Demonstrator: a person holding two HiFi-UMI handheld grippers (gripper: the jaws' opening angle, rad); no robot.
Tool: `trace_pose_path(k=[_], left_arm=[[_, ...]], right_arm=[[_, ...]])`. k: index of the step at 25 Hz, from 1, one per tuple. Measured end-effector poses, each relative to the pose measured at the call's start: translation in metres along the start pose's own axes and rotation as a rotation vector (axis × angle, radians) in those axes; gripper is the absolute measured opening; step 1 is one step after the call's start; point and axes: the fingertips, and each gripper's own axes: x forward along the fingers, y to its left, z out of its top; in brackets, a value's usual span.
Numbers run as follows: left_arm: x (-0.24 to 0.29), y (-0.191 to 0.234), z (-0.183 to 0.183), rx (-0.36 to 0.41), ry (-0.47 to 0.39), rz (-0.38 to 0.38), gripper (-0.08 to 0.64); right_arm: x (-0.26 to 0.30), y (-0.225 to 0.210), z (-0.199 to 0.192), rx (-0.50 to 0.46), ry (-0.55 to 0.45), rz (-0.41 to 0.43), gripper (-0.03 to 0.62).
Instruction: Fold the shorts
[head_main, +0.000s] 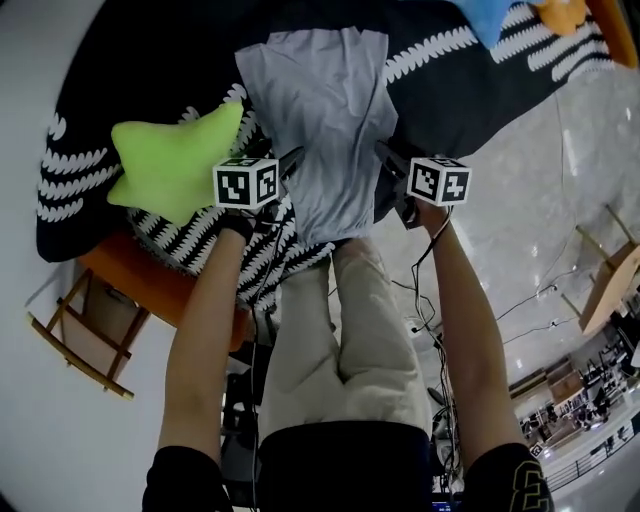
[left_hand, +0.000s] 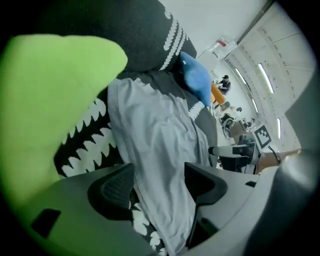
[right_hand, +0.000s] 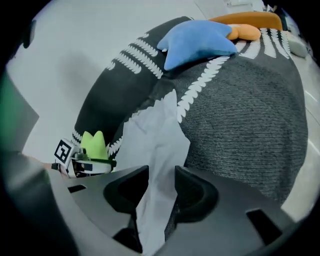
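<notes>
Light grey shorts (head_main: 325, 120) lie flat on a black cushion with white zigzag stripes (head_main: 480, 95), their near end hanging over its front edge. My left gripper (head_main: 290, 165) is at the shorts' near left edge. In the left gripper view its jaws (left_hand: 159, 175) stand wide open with the grey cloth (left_hand: 155, 135) running loose between them. My right gripper (head_main: 385, 160) is at the near right edge. Its jaws (right_hand: 161, 176) stand a narrow gap apart, open, with a fold of the shorts (right_hand: 150, 145) passing between them.
A green star pillow (head_main: 170, 160) lies just left of the left gripper. A blue pillow (head_main: 490, 15) and an orange one (head_main: 562, 12) lie at the far right. An orange wooden seat (head_main: 95, 330) stands below left, a wooden chair (head_main: 610, 280) right, cables (head_main: 430, 300) on the floor.
</notes>
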Motion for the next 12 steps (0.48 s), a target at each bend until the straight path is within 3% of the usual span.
trace_pose_path(k=[4, 8, 10, 12], left_arm=[[0.026, -0.010, -0.016, -0.040, 0.007, 0.085, 0.321], [0.048, -0.037, -0.021, -0.007, 0.019, 0.234, 0.175], [0.054, -0.048, -0.015, -0.006, 0.042, 0.232, 0.137], [0.053, -0.055, -0.010, 0.006, 0.058, 0.197, 0.190]], right_arm=[[0.027, 0.000, -0.010, -0.086, 0.083, -0.049, 0.193], [0.004, -0.046, -0.015, -0.167, 0.151, -0.107, 0.099], [-0.007, -0.061, -0.008, -0.160, 0.172, -0.090, 0.080], [-0.013, -0.062, -0.003, -0.160, 0.192, -0.080, 0.101]])
